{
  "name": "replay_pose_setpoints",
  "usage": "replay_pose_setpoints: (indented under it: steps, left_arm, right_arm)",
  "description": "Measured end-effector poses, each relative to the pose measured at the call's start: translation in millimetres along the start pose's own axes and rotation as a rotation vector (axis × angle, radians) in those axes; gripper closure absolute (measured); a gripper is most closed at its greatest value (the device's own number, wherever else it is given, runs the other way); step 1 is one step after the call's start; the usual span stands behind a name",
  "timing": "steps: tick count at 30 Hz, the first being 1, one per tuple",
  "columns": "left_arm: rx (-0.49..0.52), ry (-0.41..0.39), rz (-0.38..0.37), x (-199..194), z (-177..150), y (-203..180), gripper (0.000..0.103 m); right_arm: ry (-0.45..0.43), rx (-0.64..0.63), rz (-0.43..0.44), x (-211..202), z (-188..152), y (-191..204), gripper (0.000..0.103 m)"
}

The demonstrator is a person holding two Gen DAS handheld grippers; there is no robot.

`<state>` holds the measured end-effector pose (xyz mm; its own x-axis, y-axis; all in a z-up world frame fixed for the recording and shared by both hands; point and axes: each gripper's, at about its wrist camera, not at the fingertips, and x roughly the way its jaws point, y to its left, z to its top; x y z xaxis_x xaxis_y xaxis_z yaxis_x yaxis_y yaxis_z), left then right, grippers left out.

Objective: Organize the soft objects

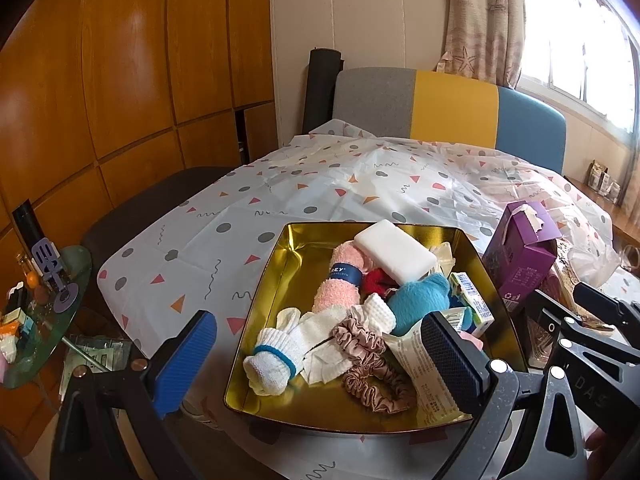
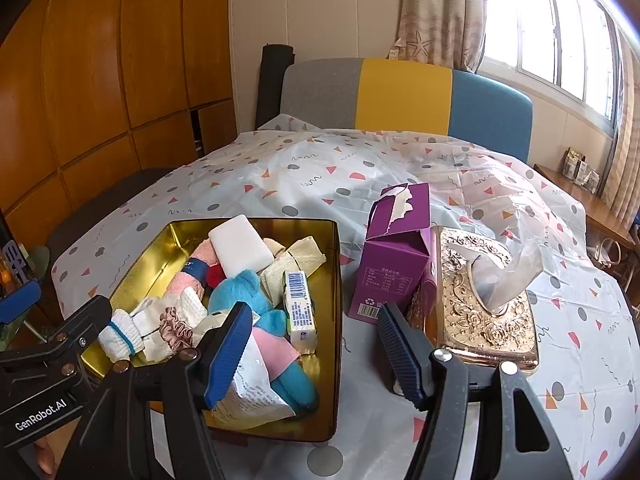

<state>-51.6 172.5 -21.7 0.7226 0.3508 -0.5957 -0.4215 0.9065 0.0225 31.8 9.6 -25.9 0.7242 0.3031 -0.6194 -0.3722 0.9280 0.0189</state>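
Showing only from the right wrist: gold tissue box (image 2: 486, 300) beside purple carton (image 2: 394, 256).

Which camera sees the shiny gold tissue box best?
The right wrist camera. It shows the whole tissue box, with its flowery lid and a tissue sticking out, right of the purple carton. The left wrist camera catches only a sliver of it behind that carton.
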Motion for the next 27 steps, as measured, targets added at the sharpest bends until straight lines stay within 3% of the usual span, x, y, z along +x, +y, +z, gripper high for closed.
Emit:
replay_pose_setpoints:
  steps: [27]
  left_arm:
    - [-0.009,0.013,0.000,1.3,0.1,3.0,0.000]
  right_arm:
    - [0.011,0.000,0.002,2.5,-0.7,1.8,0.037]
